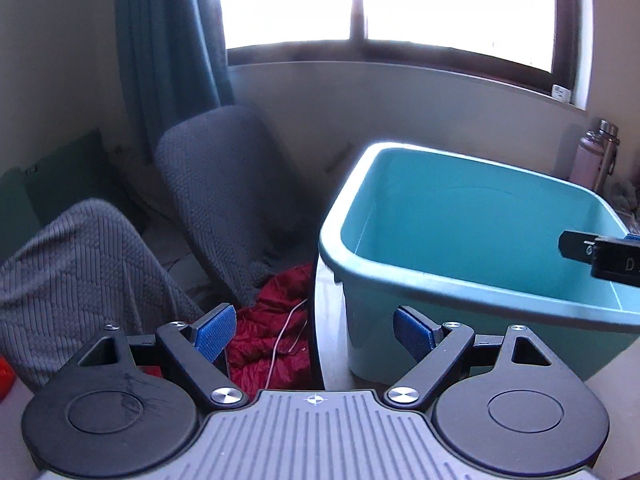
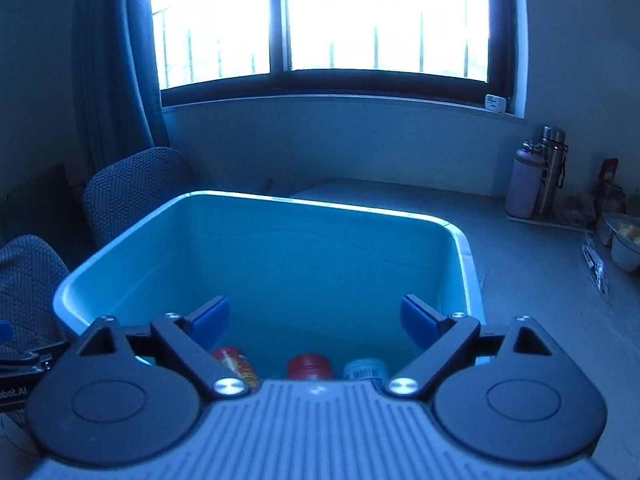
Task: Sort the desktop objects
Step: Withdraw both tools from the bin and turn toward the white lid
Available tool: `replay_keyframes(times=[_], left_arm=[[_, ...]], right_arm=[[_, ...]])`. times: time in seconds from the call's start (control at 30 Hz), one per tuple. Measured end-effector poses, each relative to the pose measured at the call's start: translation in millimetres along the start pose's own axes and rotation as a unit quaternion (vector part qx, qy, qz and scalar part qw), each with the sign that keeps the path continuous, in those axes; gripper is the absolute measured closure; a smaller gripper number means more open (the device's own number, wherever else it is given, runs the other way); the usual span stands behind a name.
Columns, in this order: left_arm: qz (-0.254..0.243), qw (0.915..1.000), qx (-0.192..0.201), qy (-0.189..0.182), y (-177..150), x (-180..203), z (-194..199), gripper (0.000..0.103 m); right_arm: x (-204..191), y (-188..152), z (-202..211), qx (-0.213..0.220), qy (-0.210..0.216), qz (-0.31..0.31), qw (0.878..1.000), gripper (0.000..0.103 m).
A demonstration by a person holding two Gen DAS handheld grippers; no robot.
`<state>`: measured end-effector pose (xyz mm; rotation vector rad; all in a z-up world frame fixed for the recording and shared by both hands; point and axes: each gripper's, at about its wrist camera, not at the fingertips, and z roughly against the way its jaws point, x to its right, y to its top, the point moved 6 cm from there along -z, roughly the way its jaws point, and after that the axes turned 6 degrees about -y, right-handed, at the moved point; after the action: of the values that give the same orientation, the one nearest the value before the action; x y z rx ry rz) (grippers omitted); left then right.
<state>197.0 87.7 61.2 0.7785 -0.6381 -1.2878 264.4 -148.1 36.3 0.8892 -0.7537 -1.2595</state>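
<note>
Desktop objects lie at the bottom of the teal tub (image 2: 280, 248), our landmark throughout: a red-and-yellow container (image 2: 236, 364), a red-capped jar (image 2: 309, 366) and a pale-blue labelled item (image 2: 366, 370), side by side against the tub's near wall. The tub stands on the bench (image 2: 520, 264), near its left edge. Behind the tub we see a window (image 2: 320, 20) and a dark curtain (image 2: 112, 60); left of the tub, two grey knit-covered chairs (image 1: 224, 192), with a red cloth (image 1: 276, 328) low between them and the tub. To the tub's far right stand a pink bottle (image 2: 526, 180) and a steel flask (image 2: 552, 168). We hold the right tongs (image 2: 316, 320) over the tub's near wall, pads wide apart and gripping nothing. The left tongs (image 1: 314, 334) hover just left of the tub, likewise spread wide and empty.
</note>
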Motion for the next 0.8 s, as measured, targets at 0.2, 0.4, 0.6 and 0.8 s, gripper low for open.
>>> replay_keyframes(times=[0.2, 0.4, 0.6, 0.8], left_arm=[[-0.01, 0.9994, -0.027, -0.022, 22, -10, 8, 0.015], [-0.024, 0.9985, -0.041, -0.026, 38, -19, 1, 0.015], [-0.057, 0.9966, -0.041, -0.044, 58, -18, -5, 0.015], [-0.081, 0.9944, -0.035, -0.058, 85, -12, -8, 0.015]], right_arm=[[-7, 3, 15, -0.024, -0.018, -0.028, 0.999, 0.006], [-9, 7, 24, -0.033, -0.051, -0.047, 0.997, 0.004], [-10, 9, 29, -0.06, -0.065, -0.085, 0.992, 0.004], [-7, 16, 27, -0.077, -0.1, -0.09, 0.988, 0.003]])
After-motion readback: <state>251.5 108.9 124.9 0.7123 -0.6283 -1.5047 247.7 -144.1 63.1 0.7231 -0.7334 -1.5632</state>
